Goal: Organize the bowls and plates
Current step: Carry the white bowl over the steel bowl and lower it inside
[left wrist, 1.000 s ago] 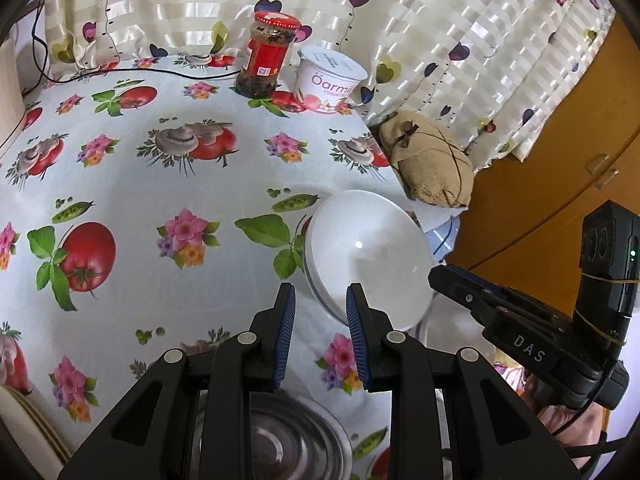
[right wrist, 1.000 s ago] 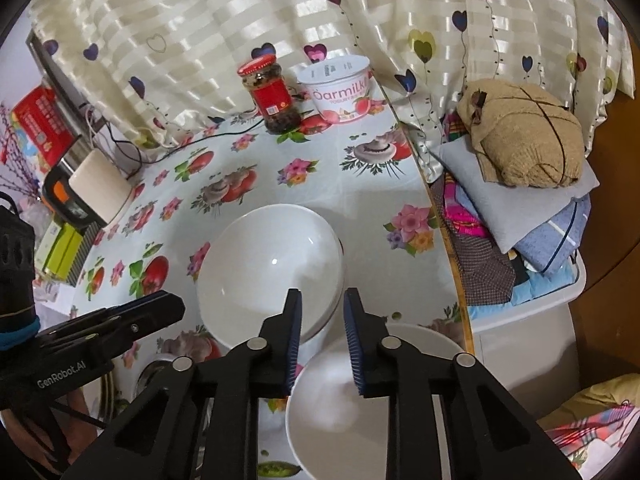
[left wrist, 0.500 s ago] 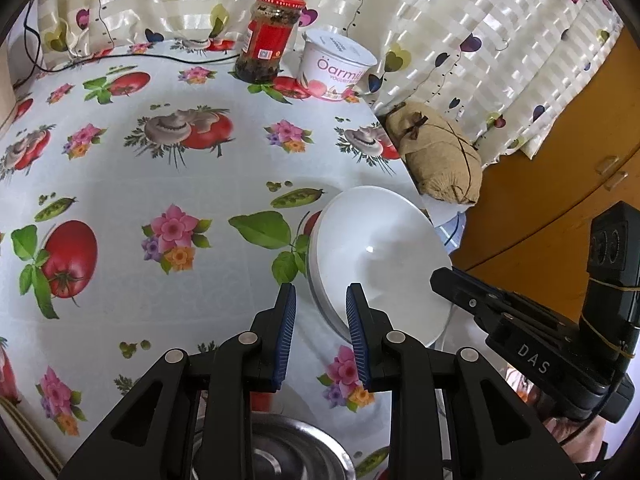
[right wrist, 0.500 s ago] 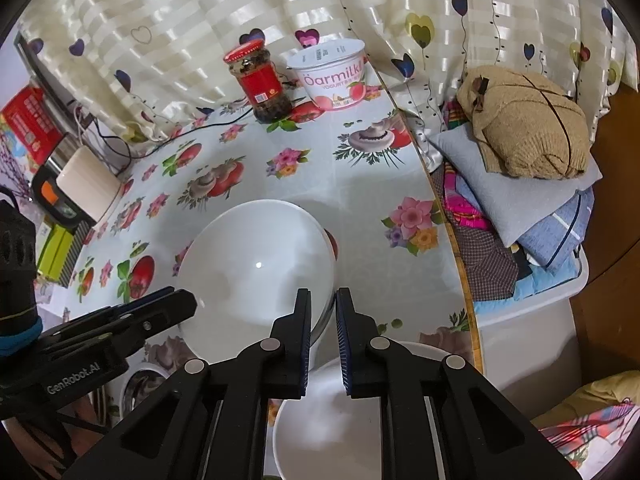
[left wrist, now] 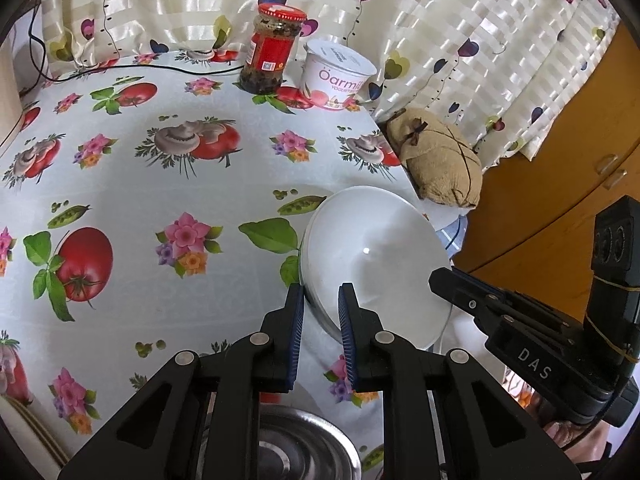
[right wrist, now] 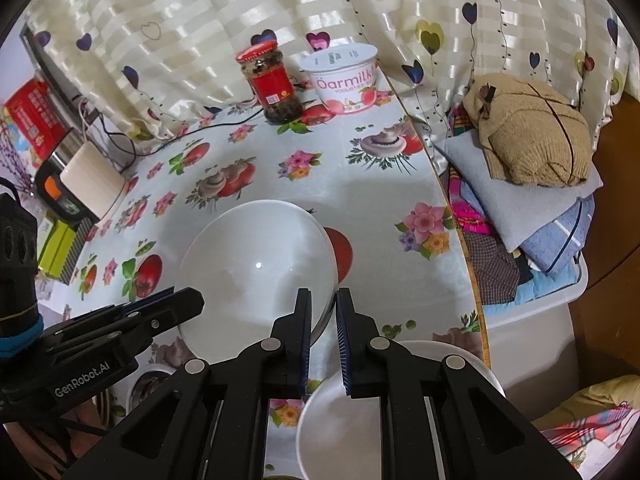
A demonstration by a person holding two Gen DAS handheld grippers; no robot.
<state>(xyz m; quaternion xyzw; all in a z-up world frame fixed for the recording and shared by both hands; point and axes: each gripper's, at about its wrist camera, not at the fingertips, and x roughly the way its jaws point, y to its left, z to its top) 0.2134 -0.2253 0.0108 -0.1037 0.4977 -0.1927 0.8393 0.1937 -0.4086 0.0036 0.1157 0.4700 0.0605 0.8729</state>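
Observation:
A white bowl [left wrist: 376, 264] sits near the right edge of the flowered tablecloth [left wrist: 160, 200], and its inside faces both cameras. My left gripper [left wrist: 320, 314] straddles the bowl's left rim. Its jaws are closing, with a small gap still showing at the rim. My right gripper [right wrist: 322, 314] is shut on the bowl's [right wrist: 256, 268] right rim. Each gripper shows in the other's view: the right gripper [left wrist: 440, 280] at the bowl's far side, the left gripper [right wrist: 192, 300] touching its left rim.
A second white bowl [right wrist: 360, 420] lies under the right gripper and a steel bowl [left wrist: 304, 456] under the left. A red-lidded jar [left wrist: 272, 52] and a yogurt tub [left wrist: 336, 76] stand by the curtain. Beyond the table's right edge are folded cloths [right wrist: 532, 208] and a brown bundle [left wrist: 440, 164].
The right jaws closed onto the bowl's rim. The left jaws narrowed around the opposite rim. Both hands stayed nearly in place.

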